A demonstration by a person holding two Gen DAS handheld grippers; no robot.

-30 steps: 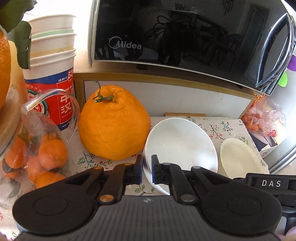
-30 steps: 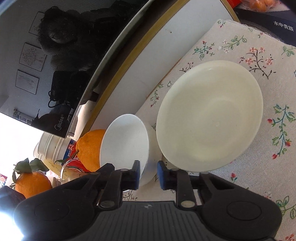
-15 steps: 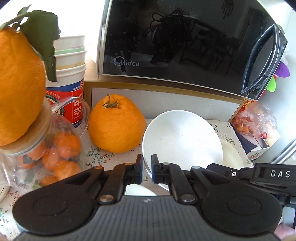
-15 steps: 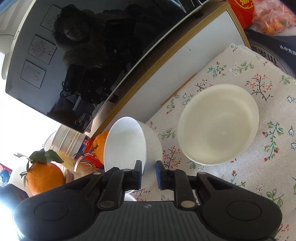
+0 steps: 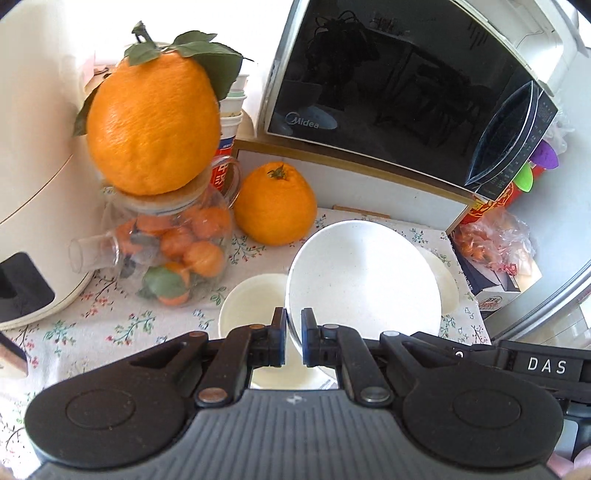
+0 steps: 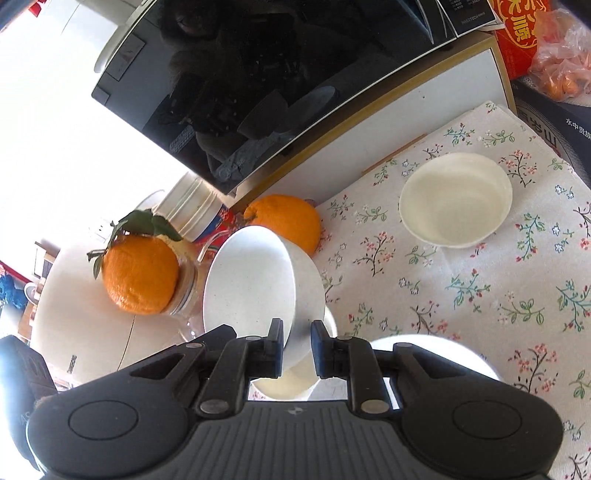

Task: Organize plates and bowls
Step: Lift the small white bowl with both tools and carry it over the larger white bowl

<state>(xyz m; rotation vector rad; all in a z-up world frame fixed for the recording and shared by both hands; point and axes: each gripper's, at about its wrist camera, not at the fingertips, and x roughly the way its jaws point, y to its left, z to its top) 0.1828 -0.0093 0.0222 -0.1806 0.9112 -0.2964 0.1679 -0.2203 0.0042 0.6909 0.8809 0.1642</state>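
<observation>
The microwave (image 5: 406, 110) is the obvious landmark here, with "Midea" readable on the lower left corner of its black door. In front of it lies a flowered tablecloth (image 6: 480, 295). Left of the microwave there's a stack of paper tubs (image 5: 231, 118) with red and blue print, but a big leafy orange (image 5: 153, 122) on a jar lid covers most of the writing, so I can't read it. A second orange (image 5: 275, 205) sits right in front of the microwave's left corner. To its right is a red packet (image 6: 521, 22) with gold characters, cut off by the frame edge, and a dark box (image 6: 554, 122) with white Chinese lettering, only partly in view.

The left gripper (image 5: 293, 341) is pinched nearly closed on the rim of a white plate (image 5: 362, 280), which is lifted and tilted in front of the microwave. A black bar at the lower right of that view reads "DAS". The plate hides most of a cream bowl (image 5: 441, 280) behind it, and another cream dish (image 5: 251, 306) peeks out below its left edge.

The right gripper (image 6: 297, 347) is narrow too, clamped on the wall of a white bowl (image 6: 255, 284), held up on its side. A cream bowl (image 6: 456, 205) sits on the cloth in front of the microwave's right end. Two more white pieces under the gripper are mostly hidden.
</observation>
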